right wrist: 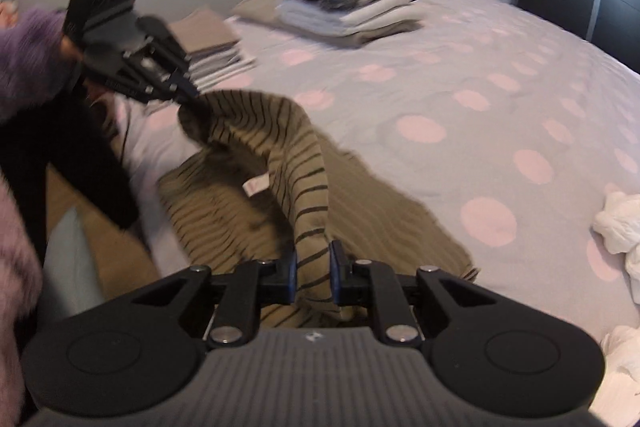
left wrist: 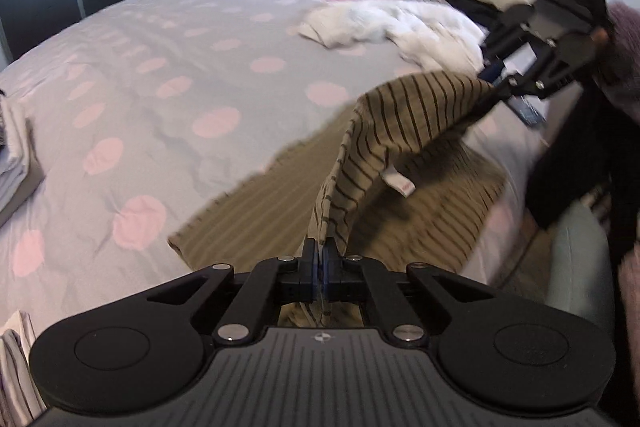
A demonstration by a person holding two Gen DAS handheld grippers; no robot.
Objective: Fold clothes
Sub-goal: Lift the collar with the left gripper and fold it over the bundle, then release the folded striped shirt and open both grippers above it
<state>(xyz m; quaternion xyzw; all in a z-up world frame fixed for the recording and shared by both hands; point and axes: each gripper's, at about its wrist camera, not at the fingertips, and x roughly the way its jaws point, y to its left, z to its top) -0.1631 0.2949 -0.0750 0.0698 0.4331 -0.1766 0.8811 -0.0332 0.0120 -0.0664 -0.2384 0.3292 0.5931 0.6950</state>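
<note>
Both tools grip one edge of the striped shirt (left wrist: 408,115) near the bed's (left wrist: 160,75) side edge: left tool (left wrist: 320,259) pinched tight on a thin fold, right tool (right wrist: 314,267) clamped on a thicker bunch. Rest of shirt lies on the bed. Step judged: lifting the edge for a fold. Next: carry it across evenly.

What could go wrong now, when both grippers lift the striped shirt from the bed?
1. The right gripper pinches a thick bunch of the striped shirt, so it may slip out.
2. The left gripper holds only a thin edge, so the shirt may hang unevenly.
3. The white clothes lie close and could be dragged along.
</note>
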